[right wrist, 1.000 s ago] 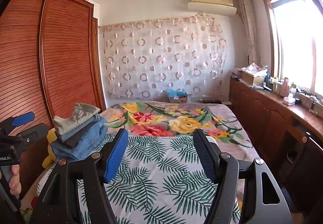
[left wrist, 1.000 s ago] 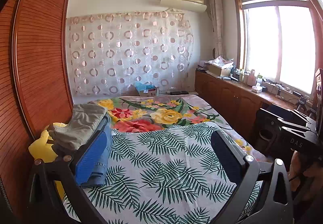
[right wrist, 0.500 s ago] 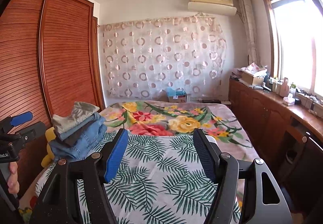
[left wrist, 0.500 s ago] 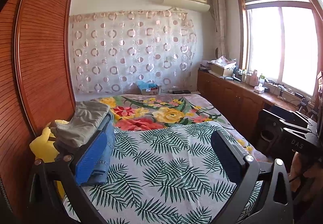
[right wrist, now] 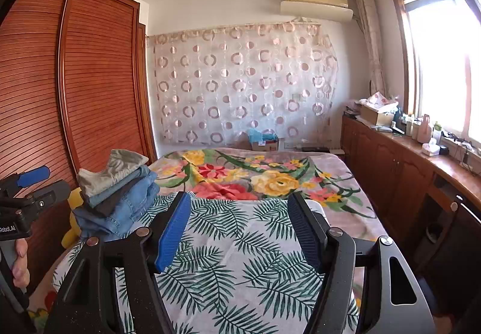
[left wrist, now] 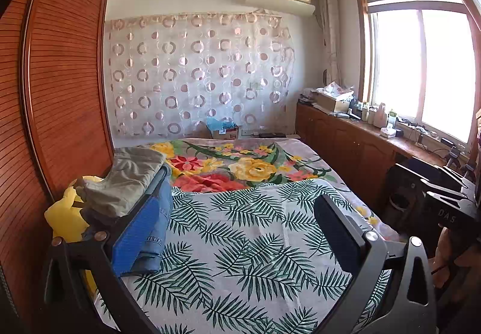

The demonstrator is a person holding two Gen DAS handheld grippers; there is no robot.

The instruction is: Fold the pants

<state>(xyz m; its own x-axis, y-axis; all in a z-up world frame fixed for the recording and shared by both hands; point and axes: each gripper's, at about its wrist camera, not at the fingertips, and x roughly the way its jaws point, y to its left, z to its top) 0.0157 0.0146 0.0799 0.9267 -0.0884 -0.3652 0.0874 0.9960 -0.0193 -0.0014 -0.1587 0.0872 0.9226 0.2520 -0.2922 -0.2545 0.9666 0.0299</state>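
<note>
1. The left gripper (left wrist: 240, 213) is held above the bed (left wrist: 255, 231) with its jaws spread wide and nothing between them.
2. The right gripper (right wrist: 240, 213) is also above the bed, jaws wide apart and empty.
3. A stack of folded pants (right wrist: 115, 192) sits at the bed's left edge, beside the wooden wardrobe (right wrist: 99, 87); grey-green pants lie on top, jeans below.
4. A yellow item (left wrist: 64, 213) is pressed between the stack and the wardrobe.
5. A palm-leaf sheet (right wrist: 240, 258) covers the near bed, a floral blanket (right wrist: 255, 171) the far part.
</note>
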